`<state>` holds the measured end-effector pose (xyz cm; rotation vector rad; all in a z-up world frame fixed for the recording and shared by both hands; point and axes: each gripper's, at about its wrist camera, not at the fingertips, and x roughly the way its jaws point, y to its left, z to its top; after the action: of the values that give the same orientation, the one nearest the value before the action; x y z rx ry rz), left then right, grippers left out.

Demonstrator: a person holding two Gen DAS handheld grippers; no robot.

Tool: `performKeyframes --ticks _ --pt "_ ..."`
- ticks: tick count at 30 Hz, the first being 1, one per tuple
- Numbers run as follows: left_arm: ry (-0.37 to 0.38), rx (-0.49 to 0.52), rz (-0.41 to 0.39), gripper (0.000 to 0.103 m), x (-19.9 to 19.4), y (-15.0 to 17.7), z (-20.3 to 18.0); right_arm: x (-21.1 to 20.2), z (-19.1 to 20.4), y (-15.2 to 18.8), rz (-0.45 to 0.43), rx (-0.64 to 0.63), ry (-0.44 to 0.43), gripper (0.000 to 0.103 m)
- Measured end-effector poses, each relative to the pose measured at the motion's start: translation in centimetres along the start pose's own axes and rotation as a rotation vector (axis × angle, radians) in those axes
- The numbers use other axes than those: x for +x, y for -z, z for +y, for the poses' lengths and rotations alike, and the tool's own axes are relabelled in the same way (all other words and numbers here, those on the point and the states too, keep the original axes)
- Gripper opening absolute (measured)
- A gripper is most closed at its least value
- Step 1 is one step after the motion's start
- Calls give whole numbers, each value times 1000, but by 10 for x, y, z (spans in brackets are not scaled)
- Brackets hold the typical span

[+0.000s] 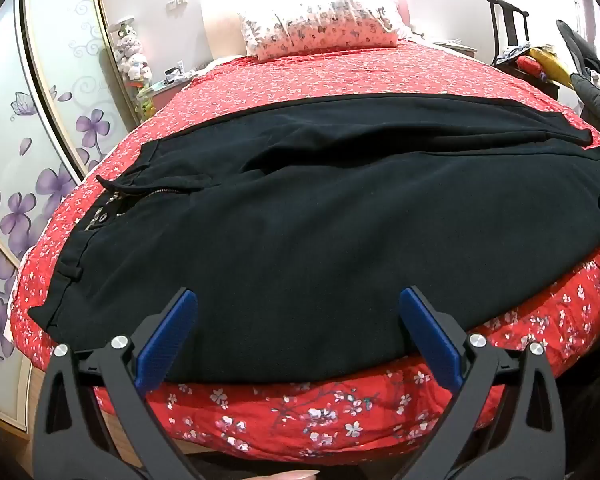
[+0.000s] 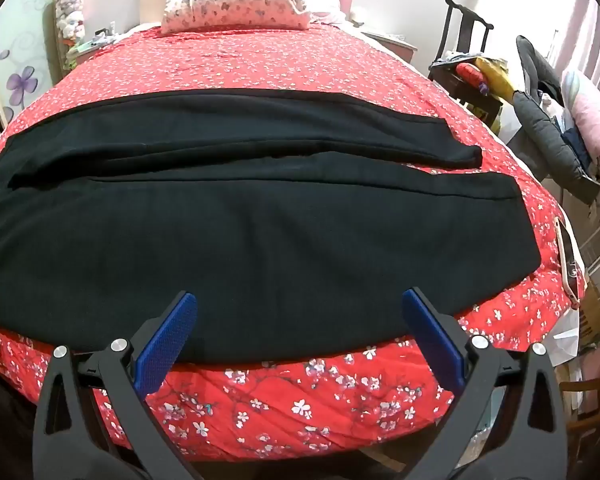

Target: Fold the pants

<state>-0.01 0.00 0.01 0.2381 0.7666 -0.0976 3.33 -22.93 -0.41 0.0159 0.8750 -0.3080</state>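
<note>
Black pants (image 1: pixel 300 208) lie flat across a bed with a red flowered cover (image 1: pixel 300 76). The waistband, with its zip, is at the left in the left wrist view. The two leg ends (image 2: pixel 500 184) point right in the right wrist view. My left gripper (image 1: pixel 298 300) hovers over the near edge of the pants by the waist end, jaws wide open, nothing between the blue pads (image 1: pixel 168 340). Over the near edge of the legs hangs my right gripper (image 2: pixel 300 300), also wide open and holding nothing.
A flowered pillow (image 1: pixel 320 28) lies at the head of the bed. A phone (image 2: pixel 568 260) rests on the bed's right edge. A dark chair (image 2: pixel 460 40) piled with clothes stands to the right. A wardrobe door with purple flowers (image 1: pixel 32 152) is at the left.
</note>
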Motion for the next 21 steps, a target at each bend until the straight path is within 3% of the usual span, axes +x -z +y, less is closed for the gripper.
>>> performKeyframes --ticks 21 --pt "-2 2 -1 101 0 0 0 1 -2 0 5 2 -3 102"
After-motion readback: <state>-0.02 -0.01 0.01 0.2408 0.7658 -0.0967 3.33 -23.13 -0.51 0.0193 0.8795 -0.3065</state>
